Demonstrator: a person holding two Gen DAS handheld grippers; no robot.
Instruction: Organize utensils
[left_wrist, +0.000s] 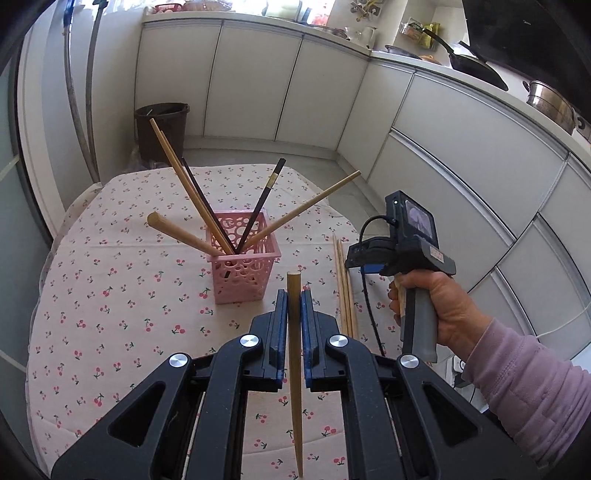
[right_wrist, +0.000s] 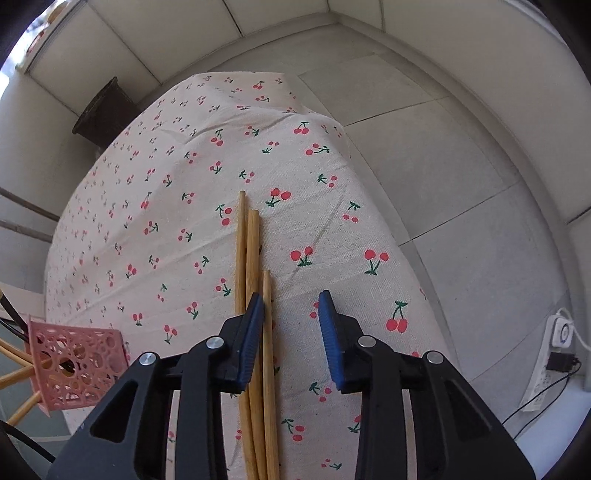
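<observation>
**Kitchen surroundings**

A cherry-print tablecloth (left_wrist: 110, 295) covers the table. Beyond it a dark bin (left_wrist: 161, 129) stands on the floor against white cabinets (left_wrist: 258, 81). On the counter sit a black frying pan (left_wrist: 476, 66) and a steel pot (left_wrist: 550, 101) (near the right edge). A white power strip (right_wrist: 546, 365) lies on the tiled floor (right_wrist: 461, 177).

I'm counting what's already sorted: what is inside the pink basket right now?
The pink basket holds four wooden chopsticks and two black chopsticks, all leaning outward. Their lower ends are mostly hidden behind its perforated walls, so anything lying at the bottom can't be seen.
</observation>
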